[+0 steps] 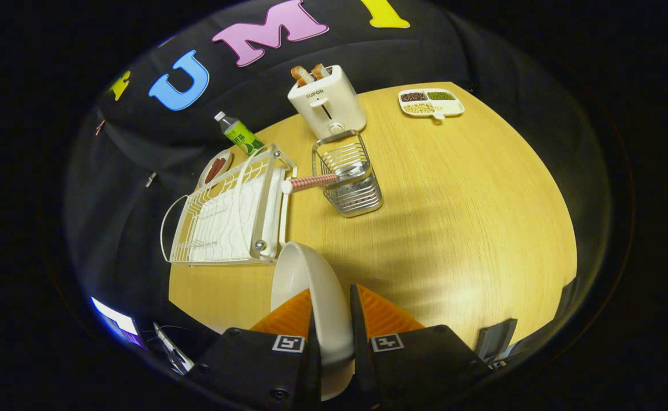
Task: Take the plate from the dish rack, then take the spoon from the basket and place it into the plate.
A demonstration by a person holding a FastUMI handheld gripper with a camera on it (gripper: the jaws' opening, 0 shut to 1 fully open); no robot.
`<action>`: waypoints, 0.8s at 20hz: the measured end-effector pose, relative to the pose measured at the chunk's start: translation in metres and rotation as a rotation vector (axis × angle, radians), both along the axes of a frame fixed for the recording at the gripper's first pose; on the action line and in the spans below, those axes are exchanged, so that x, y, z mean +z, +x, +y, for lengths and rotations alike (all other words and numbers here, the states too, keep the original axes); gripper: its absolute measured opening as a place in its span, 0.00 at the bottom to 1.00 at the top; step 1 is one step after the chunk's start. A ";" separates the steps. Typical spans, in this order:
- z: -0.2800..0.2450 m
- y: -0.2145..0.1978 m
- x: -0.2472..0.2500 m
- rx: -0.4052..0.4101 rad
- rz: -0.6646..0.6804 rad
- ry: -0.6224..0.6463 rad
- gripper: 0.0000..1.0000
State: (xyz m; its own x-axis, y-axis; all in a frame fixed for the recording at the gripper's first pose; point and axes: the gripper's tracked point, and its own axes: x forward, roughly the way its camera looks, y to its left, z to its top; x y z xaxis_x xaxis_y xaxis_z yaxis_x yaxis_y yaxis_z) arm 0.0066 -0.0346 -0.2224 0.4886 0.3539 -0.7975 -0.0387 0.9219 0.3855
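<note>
A white plate (311,285) stands on edge between my two fingers, held above the wooden table (453,228). My gripper (332,319) is shut on its rim. Beyond the plate, to the left, sits the white wire dish rack (225,214), with no dishes in it. Farther ahead stands a metal wire basket (352,174). A spoon with a red-and-white patterned handle (311,182) leans out of the basket toward the rack.
A white toaster (327,103) with bread in it stands behind the basket. A green-labelled bottle (239,134) and a small dish of red food (215,166) lie behind the rack. A divided tray of beans (430,103) sits at the far right of the table.
</note>
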 end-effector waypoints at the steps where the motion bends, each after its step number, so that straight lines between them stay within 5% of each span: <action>1: -0.002 0.000 -0.009 0.008 0.015 -0.005 0.27; 14: -0.015 0.030 -0.026 -0.014 -0.019 0.083 0.33; 16: -0.015 0.037 -0.020 -0.018 -0.062 0.098 0.43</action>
State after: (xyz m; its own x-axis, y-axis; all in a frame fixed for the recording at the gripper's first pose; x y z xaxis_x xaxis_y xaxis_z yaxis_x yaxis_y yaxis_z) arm 0.0441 -0.0494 -0.2426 0.5424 0.4195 -0.7278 -0.0492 0.8807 0.4710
